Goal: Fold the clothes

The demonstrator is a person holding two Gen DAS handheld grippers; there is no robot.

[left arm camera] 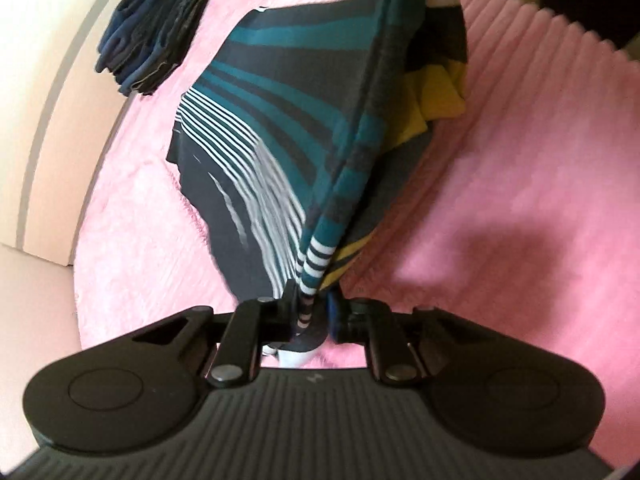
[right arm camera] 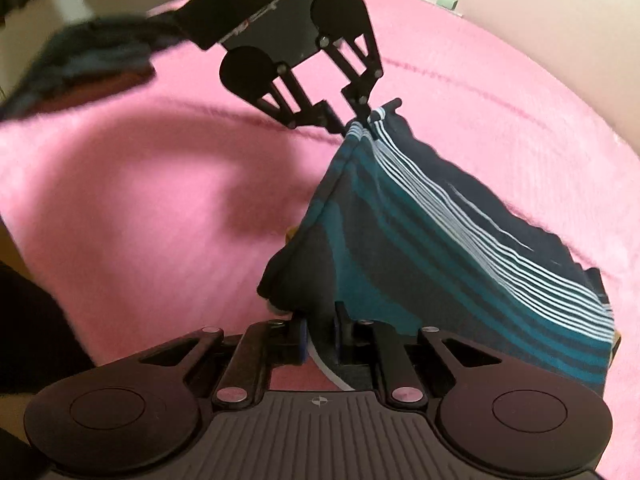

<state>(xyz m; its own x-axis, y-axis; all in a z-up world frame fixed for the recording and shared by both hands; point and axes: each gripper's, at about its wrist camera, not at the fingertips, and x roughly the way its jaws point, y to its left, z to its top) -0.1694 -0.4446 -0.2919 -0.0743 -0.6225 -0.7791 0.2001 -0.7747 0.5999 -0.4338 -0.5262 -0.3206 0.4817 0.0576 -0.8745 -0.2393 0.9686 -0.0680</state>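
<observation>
A striped shirt [left arm camera: 276, 132], dark navy with teal bands, thin white lines and a yellow part, hangs stretched above a pink blanket [left arm camera: 520, 200]. My left gripper [left arm camera: 314, 316] is shut on one corner of it. In the right wrist view the same shirt [right arm camera: 420, 240] runs from my right gripper [right arm camera: 320, 336], shut on the near edge, up to the left gripper [right arm camera: 360, 124] at the far corner. The shirt's lower part drapes onto the blanket [right arm camera: 140, 200].
A stack of folded dark blue clothes [left arm camera: 148, 36] lies at the blanket's far left, seen blurred in the right wrist view as the stack [right arm camera: 80, 68]. A pale wall or bed frame [left arm camera: 44, 100] borders the left side. Bare blanket spreads to the right.
</observation>
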